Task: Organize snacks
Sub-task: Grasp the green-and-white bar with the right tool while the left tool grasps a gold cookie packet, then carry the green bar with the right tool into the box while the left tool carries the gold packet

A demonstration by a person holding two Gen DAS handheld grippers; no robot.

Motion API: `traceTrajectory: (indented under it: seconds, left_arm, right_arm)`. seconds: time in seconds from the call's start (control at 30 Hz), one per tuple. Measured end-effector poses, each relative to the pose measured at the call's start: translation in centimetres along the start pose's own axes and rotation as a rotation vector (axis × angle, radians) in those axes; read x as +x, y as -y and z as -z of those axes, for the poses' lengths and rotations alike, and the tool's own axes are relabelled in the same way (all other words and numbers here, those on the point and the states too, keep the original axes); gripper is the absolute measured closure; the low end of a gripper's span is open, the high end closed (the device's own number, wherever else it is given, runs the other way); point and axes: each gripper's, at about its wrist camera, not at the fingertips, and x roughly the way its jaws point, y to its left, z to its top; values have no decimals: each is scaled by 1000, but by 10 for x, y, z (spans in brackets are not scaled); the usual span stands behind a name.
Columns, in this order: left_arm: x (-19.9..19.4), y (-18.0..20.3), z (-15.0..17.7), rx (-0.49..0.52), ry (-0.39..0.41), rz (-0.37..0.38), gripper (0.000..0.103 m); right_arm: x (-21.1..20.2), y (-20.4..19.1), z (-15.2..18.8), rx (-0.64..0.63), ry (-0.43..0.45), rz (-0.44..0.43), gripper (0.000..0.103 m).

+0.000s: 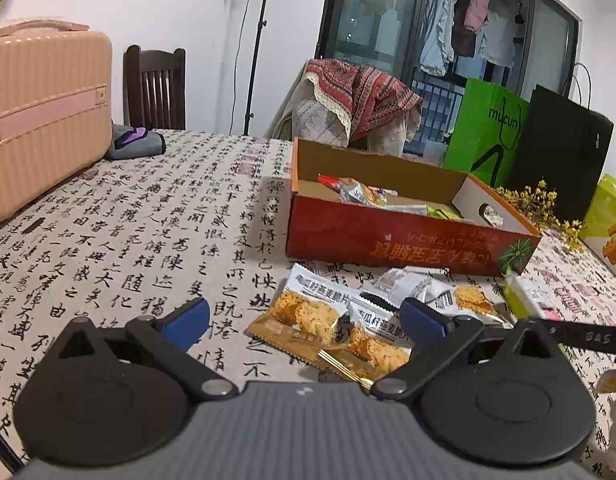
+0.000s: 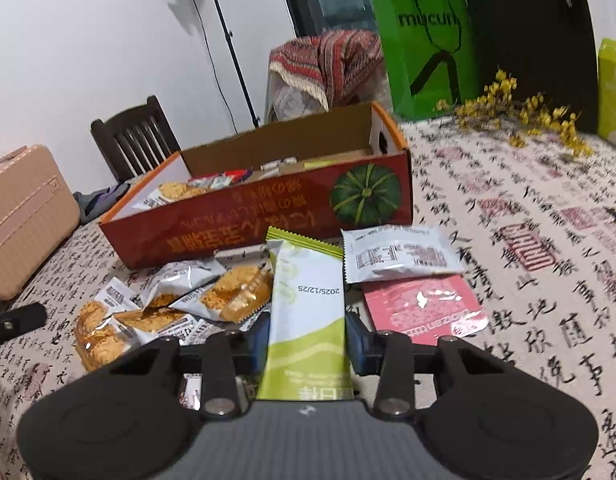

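Right wrist view: right hand-held gripper (image 2: pixel 306 336) has its blue pads (image 2: pixel 359 346) pressed on both sides of a green-and-white snack packet (image 2: pixel 308 300), clamped at the lower half; the packet's top end points toward the red cardboard box (image 2: pixel 268 216). Judged light, a thin crinkly film sachet, soft, probably slippery and crushable; a mid-body hold across the width looks sound, a sealed end less so.

Loose on the bench (image 2: pixel 527 240) near it: a white packet (image 2: pixel 399 254), a pink packet (image 2: pixel 423 308), and cracker packets (image 2: pixel 168 304) to the left. The box already holds several snacks.

Left wrist view adds: left hand-held gripper (image 1: pixel 304 320) with jaws apart, nothing between them, hovering near the cracker packets (image 1: pixel 327 320); the box interior is seen from the other side. Only the right view shows the date-stamped face and the grip.
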Motion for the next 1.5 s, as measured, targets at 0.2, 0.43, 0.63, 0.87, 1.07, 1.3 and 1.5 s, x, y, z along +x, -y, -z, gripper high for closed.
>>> traceTrajectory:
  seconds: [0.2, 0.43, 0.63, 0.87, 1.07, 1.3, 1.5]
  left_arm:
    - [12, 14, 7, 41, -38, -3, 0]
    - [25, 43, 17, 206, -51, -25, 0]
    - [43, 63, 28, 371, -71, -70, 11]
    - [46, 61, 27, 340, -121, 30, 43]
    - [30, 57, 25, 314, -72, 31, 43]
    - [4, 52, 14, 291, 26, -1, 43]
    - [-6, 53, -6, 238, 86, 12, 43]
  right_arm:
    - [-20, -3, 3, -45, 80, 20, 65]
    - [-30, 3, 6, -41, 96, 12, 65]
    - [-38, 2, 8, -45, 109, -13, 65]
    - [-39, 4, 9, -42, 104, -15, 65]
    - [-39, 5, 10, -36, 105, -13, 65]
    - [-41, 3, 8, -41, 114, -15, 65]
    - [-41, -3, 1, -55, 135, -14, 65]
